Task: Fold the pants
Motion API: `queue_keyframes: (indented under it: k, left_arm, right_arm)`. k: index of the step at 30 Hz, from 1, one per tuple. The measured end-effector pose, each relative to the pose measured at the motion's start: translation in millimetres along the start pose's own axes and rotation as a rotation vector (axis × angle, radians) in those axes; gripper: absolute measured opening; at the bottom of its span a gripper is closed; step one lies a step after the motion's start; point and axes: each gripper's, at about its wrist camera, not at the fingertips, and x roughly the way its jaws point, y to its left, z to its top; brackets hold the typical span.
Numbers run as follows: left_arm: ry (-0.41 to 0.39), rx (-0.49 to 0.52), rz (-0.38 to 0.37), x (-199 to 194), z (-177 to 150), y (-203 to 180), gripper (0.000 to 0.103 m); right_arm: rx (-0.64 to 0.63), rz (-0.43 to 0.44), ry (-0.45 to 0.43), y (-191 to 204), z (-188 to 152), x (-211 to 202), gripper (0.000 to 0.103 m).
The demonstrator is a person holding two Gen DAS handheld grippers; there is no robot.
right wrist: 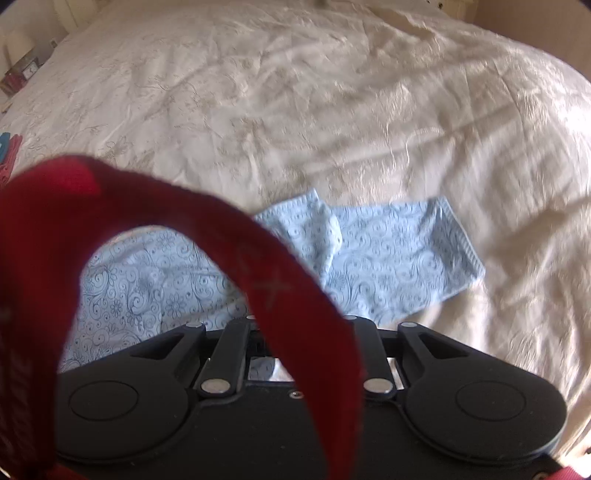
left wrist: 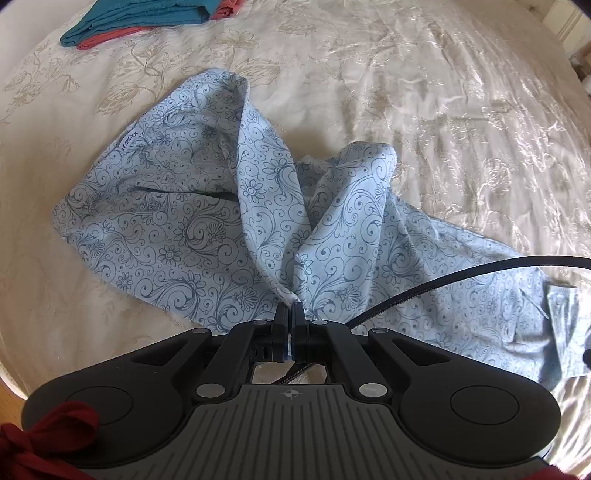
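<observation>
Blue patterned pants [left wrist: 207, 221] lie crumpled on the cream bedspread [left wrist: 424, 92].
The left gripper [left wrist: 289, 308] pinches a gathered fold; a red strap [right wrist: 266, 280] hides the right gripper's fingertips, so its grip cannot be told.

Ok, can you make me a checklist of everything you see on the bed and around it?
Surface: cream bedspread with flower embroidery, wrinkled.
Job's things: light blue patterned pants, bunched, not yet folded flat.
Clutter: teal and coral folded clothes at the far edge.
Grippers: left hand-held gripper shut on a pinch of the pants; right hand-held gripper fingertips hidden behind a red strap, cannot tell.
Cables: black cable running across the pants.
Surroundings: small items beside the bed, too blurred to name.
</observation>
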Motion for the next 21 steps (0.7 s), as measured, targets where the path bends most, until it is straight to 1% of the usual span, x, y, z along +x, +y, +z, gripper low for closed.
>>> queue_keyframes:
  k: [2,4,6,10,12,14,15,17,18,20,21]
  left_arm:
    - [0.007,-0.018,0.008,4,1,-1,0.001]
    - [0.010,-0.038,0.015,6,0,-1,0.001]
    - [0.014,-0.057,0.024,7,-1,0,0.001]
    - [0.018,-0.087,0.039,7,-2,-1,0.001]
    - [0.016,-0.093,0.045,6,-1,-2,0.001]
    - [0.016,-0.097,0.051,6,0,-3,0.001]
    - [0.016,-0.098,0.054,6,1,-4,0.001]
    - [0.017,-0.096,0.061,7,2,-6,0.001]
    - [0.017,-0.096,0.062,7,3,-7,0.001]
    - [0.018,-0.094,0.062,8,4,-9,0.001]
    - [0.017,-0.093,0.061,7,4,-9,0.001]
  right_arm:
    - [-0.032,0.017,-0.033,6,9,1,0.029]
    - [-0.060,0.040,-0.030,14,18,10,0.029]
    - [-0.096,0.046,-0.025,23,24,23,0.029]
    - [-0.143,0.035,0.002,40,30,53,0.035]
    - [-0.165,0.019,0.012,51,32,66,0.035]
    - [-0.185,0.011,0.025,58,32,75,0.039]
    - [-0.194,0.011,0.035,61,32,79,0.044]
    - [-0.212,0.006,0.054,66,31,85,0.045]
    - [-0.222,-0.003,0.062,68,30,87,0.045]
    - [-0.262,-0.059,0.072,71,27,93,0.038]
    - [-0.263,-0.072,0.068,69,26,93,0.027]
